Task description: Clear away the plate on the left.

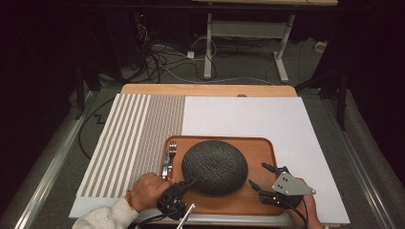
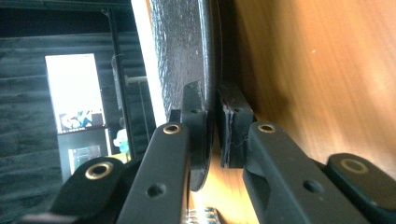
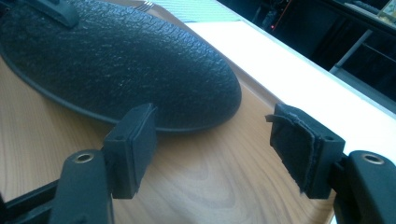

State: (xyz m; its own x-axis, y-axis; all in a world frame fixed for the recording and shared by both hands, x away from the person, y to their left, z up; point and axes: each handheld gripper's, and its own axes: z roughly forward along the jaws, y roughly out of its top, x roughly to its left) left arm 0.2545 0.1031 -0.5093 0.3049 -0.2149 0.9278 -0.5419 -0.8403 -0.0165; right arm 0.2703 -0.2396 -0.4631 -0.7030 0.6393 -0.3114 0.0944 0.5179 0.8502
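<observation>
1. Up close, the left gripper view shows what the high view cannot: the rim of the dark plate point(image 2: 187, 56) stands edge-on between the two black pads point(image 2: 233, 126), with the wooden tray point(image 2: 317, 70) beside it.
2. From above, the high view gives the layout instead: the upturned, rough-textured plate point(image 1: 214, 167) lies dome-up in the middle of the tray point(image 1: 258, 200), and a fork point(image 1: 169, 160) lies along the tray's left edge, just beside the plate.
3. The left gripper point(image 1: 187, 183) comes in at the plate's near-left rim, and its fingers are clenched on that rim, one pad on each face.
4. The right gripper point(image 1: 258, 177) sits at the plate's near-right side; in the right gripper view its jaws stand spread and released, the plate's edge point(image 3: 140, 70) lying just beyond the left pad point(image 3: 135, 144) without touching it, bare tray wood between the pads.
5. Counting: one plate, one fork, one tray, two grippers, and one striped mat point(image 1: 133, 129) on the white table point(image 1: 248, 114) to the tray's left.
</observation>
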